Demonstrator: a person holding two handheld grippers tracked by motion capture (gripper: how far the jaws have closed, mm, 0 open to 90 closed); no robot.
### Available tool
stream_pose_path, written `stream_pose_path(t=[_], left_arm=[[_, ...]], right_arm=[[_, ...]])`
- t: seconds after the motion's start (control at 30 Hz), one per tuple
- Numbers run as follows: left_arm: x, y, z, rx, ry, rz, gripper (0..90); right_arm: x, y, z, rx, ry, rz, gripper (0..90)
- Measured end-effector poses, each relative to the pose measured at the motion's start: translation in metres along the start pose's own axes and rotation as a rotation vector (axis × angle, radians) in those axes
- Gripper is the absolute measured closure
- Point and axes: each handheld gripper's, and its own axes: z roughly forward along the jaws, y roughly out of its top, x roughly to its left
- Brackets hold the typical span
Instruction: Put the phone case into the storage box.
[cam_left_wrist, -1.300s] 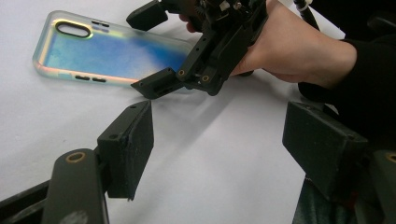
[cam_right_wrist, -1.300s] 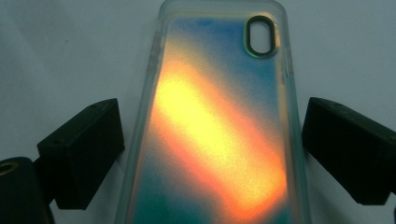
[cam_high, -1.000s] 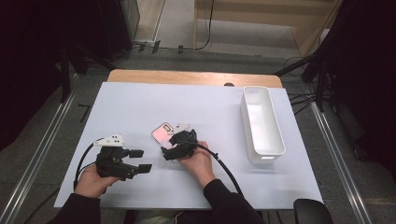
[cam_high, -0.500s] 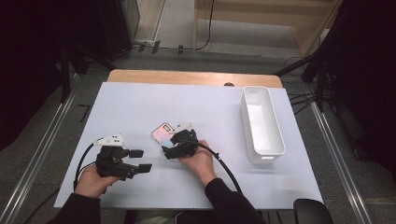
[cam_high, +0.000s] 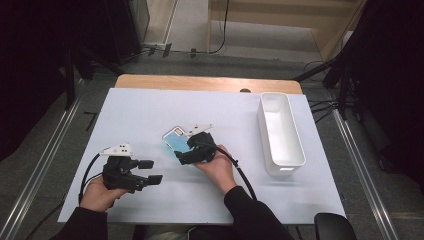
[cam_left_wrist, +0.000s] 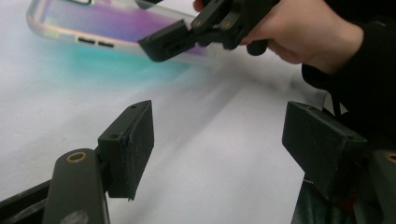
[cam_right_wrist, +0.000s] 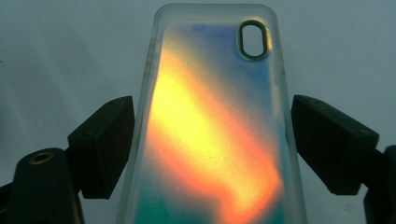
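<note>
Right hand-held gripper (cam_right_wrist: 205, 154): jaws spread wide, one on each long side of the phone case (cam_right_wrist: 212, 126), with a gap showing at both sides. Nothing pinched yet.
Right hand (cam_high: 217, 165): low over the worktop (cam_high: 150, 107) at mid-table, gripper pointing away from the person and to the left.
Phone case: an iridescent clear shell lying flat on the worktop, camera cut-out at the far end from the right gripper. In the high view it sits near the centre (cam_high: 175, 141), partly under the gripper's nose.
Step in hand, by my reading: a side-on grasp of the case across its width.
How to do it well: keep the jaws level with the thin rim and centred so both pads meet the edges together. Close gently, because a soft shell like this will likely bow or pop out if squeezed hard. Go low enough to catch the rim, but not so low that the pads scrape the sheet.
Left hand-held gripper (cam_left_wrist: 219, 149): jaws apart and empty, resting low at the near left (cam_high: 135, 172), aimed toward the case.
White bin (cam_high: 295, 150): stands well apart on the right, and looks empty.
</note>
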Motion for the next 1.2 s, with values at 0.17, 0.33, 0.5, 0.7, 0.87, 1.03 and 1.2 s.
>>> stream_pose_path(t=[0.17, 0.33, 0.5, 0.7, 0.87, 1.03, 1.2], left_arm=[[0.000, 0.000, 0.000, -0.006, -0.006, -0.011, 24.9], [0.001, 0.000, 0.001, -0.002, -0.034, -0.053, 24.9], [0.000, -0.001, 0.001, -0.010, -0.045, -0.060, 21.3], [-0.002, 0.000, 0.003, -0.004, -0.033, -0.091, 20.2], [-0.008, 0.001, 0.004, -0.010, 0.014, -0.092, 20.4], [-0.010, 0.003, 0.007, -0.007, 0.000, -0.113, 21.6], [-0.011, 0.007, 0.008, -0.010, -0.020, -0.118, 22.6]], right_arm=[[-0.004, 0.007, -0.013, -0.017, 0.020, 0.008, 15.3], [-0.010, 0.009, -0.027, -0.016, 0.058, 0.045, 15.3], [-0.016, 0.009, -0.038, -0.009, 0.089, 0.061, 15.3], [-0.023, 0.005, -0.055, -0.009, 0.112, 0.060, 15.3], [-0.027, 0.000, -0.066, -0.016, 0.126, 0.080, 15.3], [-0.032, -0.005, -0.070, -0.041, 0.124, 0.105, 15.3], [-0.034, -0.009, -0.072, -0.060, 0.117, 0.117, 15.3]])
